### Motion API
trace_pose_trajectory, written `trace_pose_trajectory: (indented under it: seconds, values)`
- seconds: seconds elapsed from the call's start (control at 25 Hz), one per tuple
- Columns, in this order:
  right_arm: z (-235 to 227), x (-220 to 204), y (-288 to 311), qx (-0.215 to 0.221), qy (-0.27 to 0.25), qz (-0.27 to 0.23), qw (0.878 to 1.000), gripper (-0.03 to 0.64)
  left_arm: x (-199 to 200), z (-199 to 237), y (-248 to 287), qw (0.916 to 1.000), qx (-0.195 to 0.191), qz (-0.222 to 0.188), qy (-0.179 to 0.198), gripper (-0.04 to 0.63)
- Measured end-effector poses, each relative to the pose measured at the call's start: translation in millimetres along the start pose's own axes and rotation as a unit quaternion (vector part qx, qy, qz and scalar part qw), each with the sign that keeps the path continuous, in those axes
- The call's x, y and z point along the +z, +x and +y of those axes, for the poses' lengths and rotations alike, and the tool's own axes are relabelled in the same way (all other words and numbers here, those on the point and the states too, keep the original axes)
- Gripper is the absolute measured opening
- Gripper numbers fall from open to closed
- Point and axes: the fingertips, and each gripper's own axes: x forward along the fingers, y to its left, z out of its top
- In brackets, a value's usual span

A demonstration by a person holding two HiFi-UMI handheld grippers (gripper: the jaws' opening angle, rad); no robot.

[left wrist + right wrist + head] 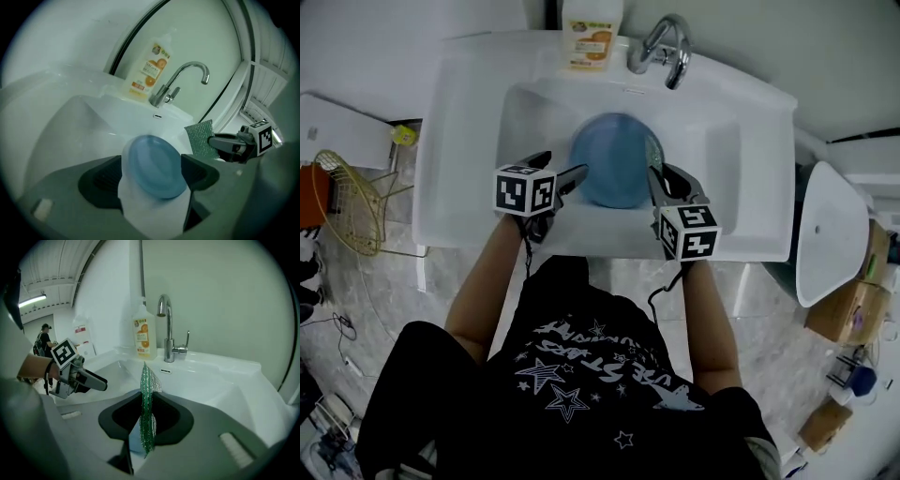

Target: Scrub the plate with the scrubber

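A round blue plate (614, 159) lies in the basin of the white sink (459, 141). My left gripper (565, 167) hovers at the plate's left edge, open. In the left gripper view the plate (154, 164) shows through the gap between the jaws, with nothing gripped. My right gripper (659, 176) is at the plate's right edge, shut on a green mesh scrubber (652, 150). The scrubber (146, 413) stands upright and edge-on between the right jaws. A bluish bit of plate (133, 439) shows below it.
An orange soap bottle (592, 33) and a chrome tap (666, 47) stand at the sink's back rim. A gold wire basket (347, 202) sits on the floor to the left, and a white lidded bin (830, 234) and cardboard boxes (853, 309) to the right.
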Motion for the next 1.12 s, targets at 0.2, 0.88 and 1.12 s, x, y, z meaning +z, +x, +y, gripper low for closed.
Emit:
trace_pose_trajectory:
  seconds: [0.2, 0.88, 1.12]
  values:
    - [-2, -5, 34, -0.007, -0.026, 0.038, 0.999, 0.095, -11, 21, 36, 0.9988, -0.005, 0.048, -0.008, 0.396]
    - [-12, -55, 130, -0.041, -0.174, 0.196, 0.964, 0.095, -58, 53, 97, 0.9898, -0.013, 0.132, -0.053, 0.197]
    - [-15, -61, 155, -0.058, -0.241, 0.223, 0.943, 0.095, -60, 52, 101, 0.9893, -0.028, 0.135, -0.047, 0.086]
